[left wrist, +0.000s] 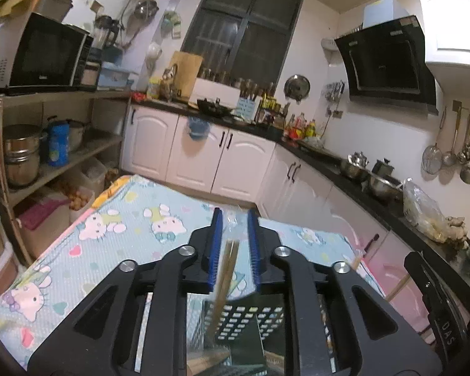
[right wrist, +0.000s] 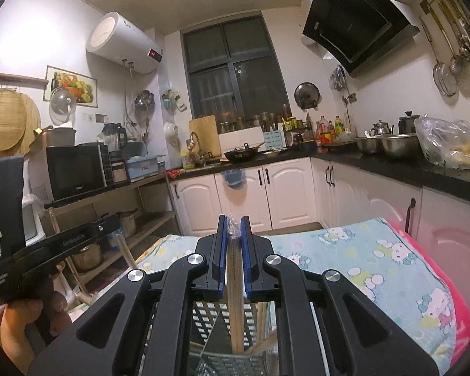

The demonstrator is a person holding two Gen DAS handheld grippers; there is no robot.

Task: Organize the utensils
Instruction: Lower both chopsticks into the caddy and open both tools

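My right gripper (right wrist: 234, 230) is shut on a pair of wooden chopsticks in a clear plastic sleeve (right wrist: 235, 282), held upright over a grey perforated utensil holder (right wrist: 216, 319). My left gripper (left wrist: 234, 219) is open; wooden chopsticks (left wrist: 224, 279) stand loosely between its blue pads (left wrist: 214, 244), their lower ends in the same perforated holder (left wrist: 244, 319). The left gripper's body (right wrist: 47, 250) and the hand holding it show at the left of the right wrist view. The right gripper's handle (left wrist: 435, 307) shows at the lower right of the left wrist view.
A table with a light blue cartoon-cat cloth (left wrist: 116, 238) lies below both grippers. White cabinets under a black counter (right wrist: 391, 163) wrap the far and right sides. A shelf with a microwave (left wrist: 47, 53) and pots stands on the left.
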